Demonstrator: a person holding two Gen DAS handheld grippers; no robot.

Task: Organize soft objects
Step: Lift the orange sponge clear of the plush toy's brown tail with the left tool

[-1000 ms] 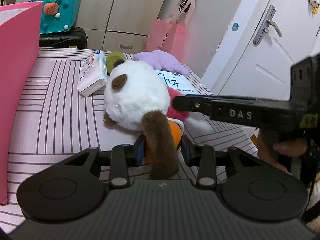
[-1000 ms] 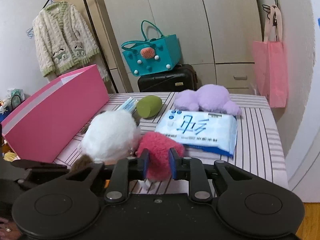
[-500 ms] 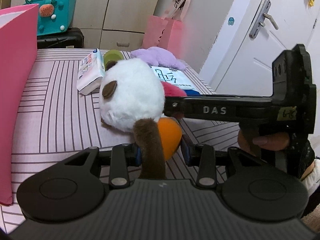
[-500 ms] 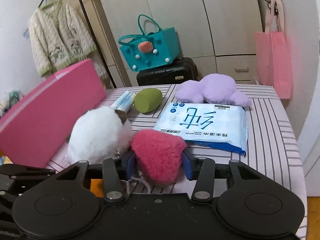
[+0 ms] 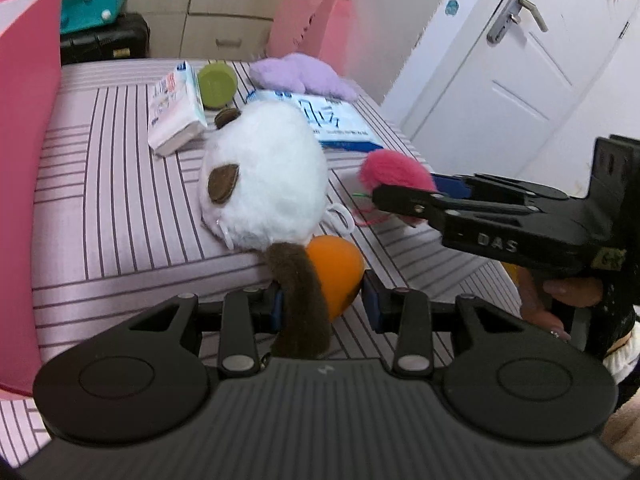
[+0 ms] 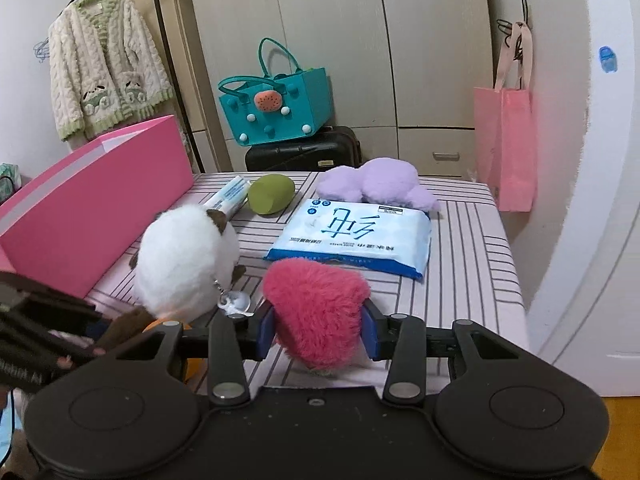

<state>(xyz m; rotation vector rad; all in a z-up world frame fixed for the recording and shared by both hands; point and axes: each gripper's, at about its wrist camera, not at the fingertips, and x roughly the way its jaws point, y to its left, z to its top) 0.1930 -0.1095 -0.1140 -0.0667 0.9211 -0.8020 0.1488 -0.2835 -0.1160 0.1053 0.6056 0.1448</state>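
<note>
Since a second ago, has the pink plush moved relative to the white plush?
Yes. The pink plush, held in the right tongs, has pulled away from the white plush, toward the door side.

A white plush toy (image 5: 260,176) with brown ears lay on the striped bed, its orange part (image 5: 336,276) nearest. To its right sat a fluffy pink plush (image 6: 316,304); a purple plush (image 6: 376,180) lay far.
</note>
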